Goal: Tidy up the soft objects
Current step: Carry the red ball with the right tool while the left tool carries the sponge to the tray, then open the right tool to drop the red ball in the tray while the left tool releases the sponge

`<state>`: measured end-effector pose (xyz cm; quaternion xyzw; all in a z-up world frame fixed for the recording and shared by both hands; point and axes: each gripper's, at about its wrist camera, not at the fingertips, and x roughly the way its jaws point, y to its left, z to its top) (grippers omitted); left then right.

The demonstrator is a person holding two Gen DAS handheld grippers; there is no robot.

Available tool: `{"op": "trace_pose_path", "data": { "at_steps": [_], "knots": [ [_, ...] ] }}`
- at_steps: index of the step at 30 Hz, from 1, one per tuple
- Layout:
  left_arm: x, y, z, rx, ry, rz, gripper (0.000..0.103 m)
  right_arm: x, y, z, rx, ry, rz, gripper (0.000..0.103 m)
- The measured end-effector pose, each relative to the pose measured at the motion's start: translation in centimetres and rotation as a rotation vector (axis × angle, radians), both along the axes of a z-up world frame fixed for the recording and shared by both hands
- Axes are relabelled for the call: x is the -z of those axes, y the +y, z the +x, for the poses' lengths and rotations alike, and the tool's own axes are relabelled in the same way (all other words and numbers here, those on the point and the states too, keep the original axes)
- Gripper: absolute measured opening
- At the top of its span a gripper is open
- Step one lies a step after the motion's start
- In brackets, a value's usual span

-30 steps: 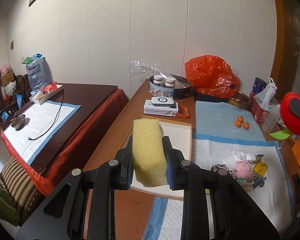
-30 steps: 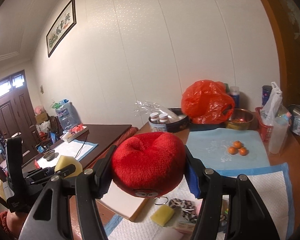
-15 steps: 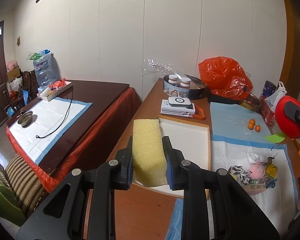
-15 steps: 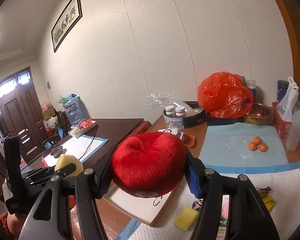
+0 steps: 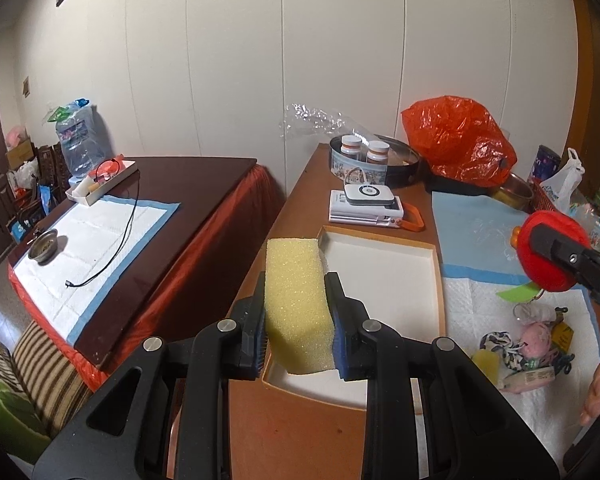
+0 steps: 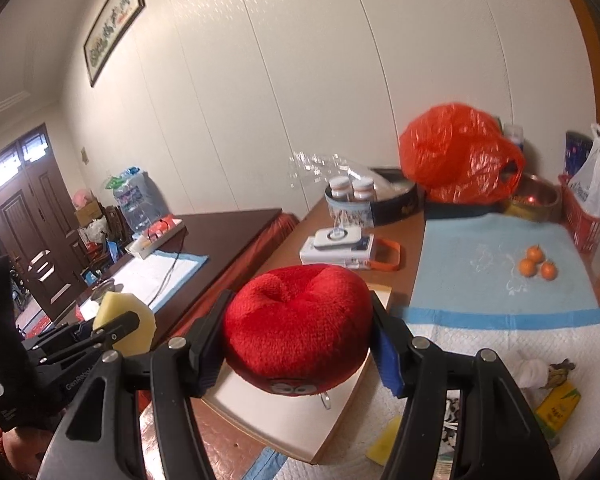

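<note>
My left gripper (image 5: 296, 300) is shut on a tall yellow sponge (image 5: 294, 264), held over the near left corner of the shallow white tray (image 5: 380, 248). My right gripper (image 6: 300, 344) is shut on a round red plush (image 6: 296, 292), held above the tray's (image 6: 284, 416) right side. In the left wrist view the plush (image 5: 540, 272) comes in from the right. In the right wrist view the left gripper (image 6: 116, 328) and its sponge (image 6: 144, 336) show at lower left. A small yellow sponge (image 5: 485, 360), a pink plush (image 5: 534, 338) and other small items lie on the white pad.
Behind the tray lies a white scale on a box (image 5: 366, 204), then a round tin with two bottles (image 5: 364, 160) and an orange plastic bag (image 5: 456, 144). Three small oranges (image 6: 536, 264) sit on the blue pad. A second dark table (image 5: 172, 200) stands to the left.
Both grippers have moved forward and lower towards the tray, which looms larger. The red plush has come further in from the right in the left wrist view. Both grips hold as before.
</note>
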<state>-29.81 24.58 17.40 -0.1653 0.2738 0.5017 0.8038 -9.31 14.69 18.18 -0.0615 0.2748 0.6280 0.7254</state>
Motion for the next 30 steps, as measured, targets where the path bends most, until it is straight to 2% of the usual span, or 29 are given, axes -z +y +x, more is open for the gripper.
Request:
{"op": "trace_pose_path", "data": {
  "at_steps": [7, 12, 16, 20, 22, 24, 25, 26, 28, 30],
  "knots": [
    [2.5, 3.4, 2.7, 0.036, 0.056, -0.051, 0.025, 3.6, 3.6, 0.6, 0.014, 0.031, -0.090, 0.064],
    [6.3, 6.7, 5.7, 0.078, 0.100, -0.153, 0.025, 7.9, 6.9, 1.1, 0.026, 0.062, -0.192, 0.064],
    [9.1, 8.9, 7.7, 0.099, 0.110, -0.226, 0.025, 10.2, 8.5, 1.4, 0.050, 0.073, -0.242, 0.064],
    [10.8, 10.5, 8.7, 0.095, 0.113, -0.262, 0.025, 11.4, 9.5, 1.4, 0.077, 0.052, -0.262, 0.064],
    [11.5, 11.4, 8.8, 0.090, 0.089, -0.299, 0.025, 11.6, 9.9, 1.2, 0.079, 0.034, -0.267, 0.065],
    [11.8, 12.0, 8.5, 0.094, 0.040, -0.319, 0.027, 11.9, 10.2, 0.8, 0.072, 0.018, -0.266, 0.074],
    [11.9, 12.1, 8.3, 0.094, 0.023, -0.316, 0.038, 11.9, 10.4, 0.7, 0.070, 0.009, -0.263, 0.079],
    [11.8, 12.2, 8.0, 0.080, 0.016, -0.306, 0.066, 11.9, 10.4, 0.4, 0.070, -0.007, -0.258, 0.084],
    [11.7, 12.5, 7.1, 0.045, -0.009, -0.295, 0.100, 11.6, 10.4, 0.3, 0.093, -0.034, -0.242, 0.085],
    [11.3, 12.6, 6.0, 0.024, -0.048, -0.308, 0.103, 11.4, 10.3, 0.8, 0.121, -0.038, -0.226, 0.090]
  ]
}}
